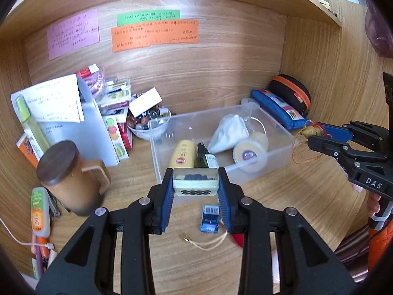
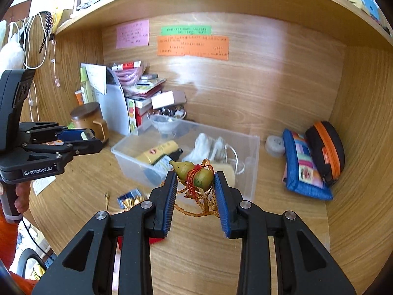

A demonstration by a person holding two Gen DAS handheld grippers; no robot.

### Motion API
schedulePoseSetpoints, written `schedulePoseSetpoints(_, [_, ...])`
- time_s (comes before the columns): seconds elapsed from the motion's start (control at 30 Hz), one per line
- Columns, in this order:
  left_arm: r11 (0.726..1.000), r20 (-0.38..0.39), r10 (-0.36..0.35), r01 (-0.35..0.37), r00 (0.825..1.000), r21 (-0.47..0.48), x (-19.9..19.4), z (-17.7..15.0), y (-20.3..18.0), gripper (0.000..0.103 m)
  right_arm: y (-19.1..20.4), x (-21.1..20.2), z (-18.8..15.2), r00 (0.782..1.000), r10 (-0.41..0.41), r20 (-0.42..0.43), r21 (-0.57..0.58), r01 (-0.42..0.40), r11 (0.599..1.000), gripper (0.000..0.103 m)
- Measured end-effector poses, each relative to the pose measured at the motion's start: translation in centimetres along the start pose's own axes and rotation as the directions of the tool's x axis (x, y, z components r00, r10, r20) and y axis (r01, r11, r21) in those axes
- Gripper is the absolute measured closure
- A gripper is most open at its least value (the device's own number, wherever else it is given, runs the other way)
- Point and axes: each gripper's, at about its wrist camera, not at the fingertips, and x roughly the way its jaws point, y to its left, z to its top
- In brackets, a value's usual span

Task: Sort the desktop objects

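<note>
My left gripper (image 1: pixel 195 184) is shut on a small cream tin (image 1: pixel 195 181) with dark contents, held above the desk just in front of the clear plastic bin (image 1: pixel 282 147). My right gripper (image 2: pixel 195 179) is shut on a small yellow-green gourd charm (image 2: pixel 196 173) with red and gold cord hanging below, held in front of the bin (image 2: pixel 253 159). The bin holds a yellow tube (image 1: pixel 183 153), a dark bottle (image 1: pixel 205 156), a white pouch (image 1: pixel 229 130) and a round cream jar (image 1: pixel 249 153). The right gripper with the gourd (image 1: pixel 312 130) shows at the right of the left wrist view.
A lidded brown mug (image 1: pixel 71 169) stands at left beside a file stand (image 1: pixel 95 127), boxes and a bowl of beads (image 1: pixel 149 120). A blue pouch (image 2: pixel 302 167) and black-orange case (image 2: pixel 325 147) lie right of the bin. A small blue packet (image 1: pixel 210 218) and gold cord (image 1: pixel 208 243) lie on the desk.
</note>
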Motion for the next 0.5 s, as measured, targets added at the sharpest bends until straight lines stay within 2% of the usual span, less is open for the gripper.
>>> schedulePoseSetpoints(0.5, [1.000, -0.018, -0.005, 0.005, 1.000, -0.015, 3.5, 3.5, 1.5, 0.070, -0.3, 3.4, 4.0, 0.999, 0.040, 0.024, -0.004, -0.040, 0.999, 0.075])
